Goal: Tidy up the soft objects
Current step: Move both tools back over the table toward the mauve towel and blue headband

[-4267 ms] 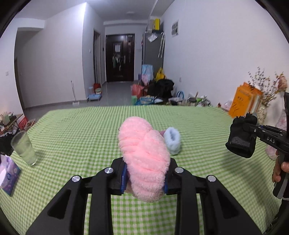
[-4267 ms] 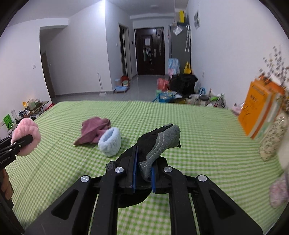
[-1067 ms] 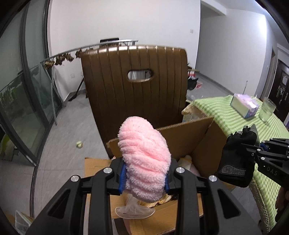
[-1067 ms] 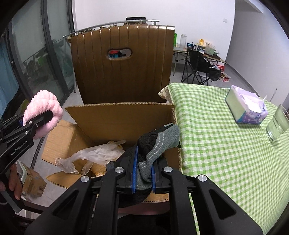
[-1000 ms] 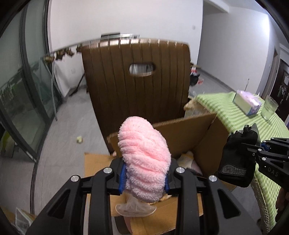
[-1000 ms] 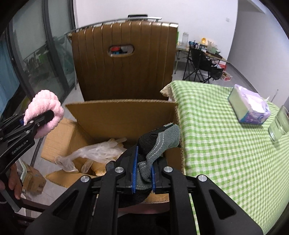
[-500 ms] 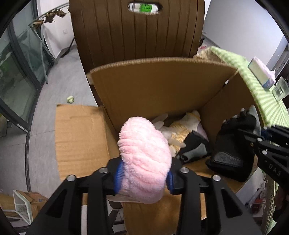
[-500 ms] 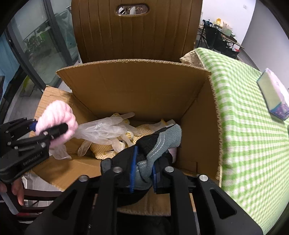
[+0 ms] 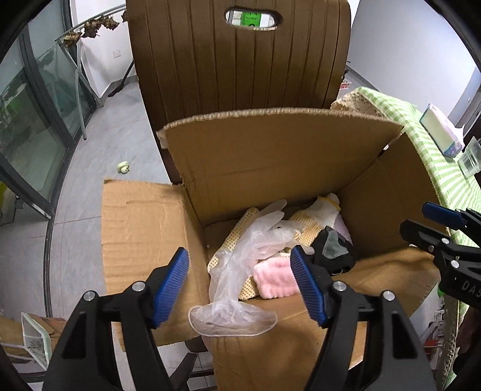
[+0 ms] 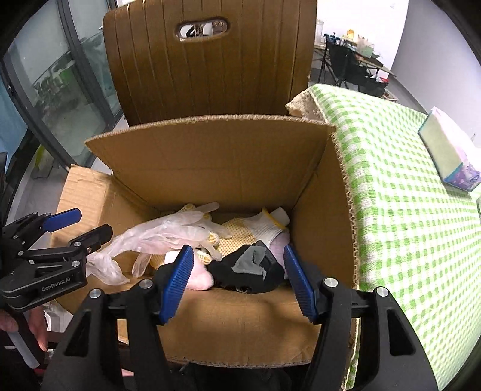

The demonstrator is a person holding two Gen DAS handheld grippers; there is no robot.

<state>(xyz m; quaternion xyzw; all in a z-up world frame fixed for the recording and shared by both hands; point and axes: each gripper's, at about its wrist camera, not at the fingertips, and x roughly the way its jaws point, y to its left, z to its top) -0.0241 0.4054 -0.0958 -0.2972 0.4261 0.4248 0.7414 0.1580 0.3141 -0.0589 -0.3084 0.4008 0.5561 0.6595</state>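
While we hold the left gripper (image 9: 240, 282) spread wide above the cardboard box (image 9: 270, 156), the pink headband (image 9: 275, 278) lies inside beside a clear glove (image 9: 240, 264). From the right, our right gripper (image 10: 237, 279) gapes empty over the black glove (image 10: 249, 270) lying in the box.

White lettering reading "GenRobot.AI" stands on the black body of the left gripper (image 10: 70, 227), seen from the right wrist view. On the right gripper (image 9: 427, 221), seen from the left wrist view, the white letters "DAS" show on its black side at the frame's edge, cut off there. Through the handle slot of the brown chair (image 9: 240, 57) a green sign (image 9: 251, 18) bears small dark print, perhaps "mueun", too small to be sure.
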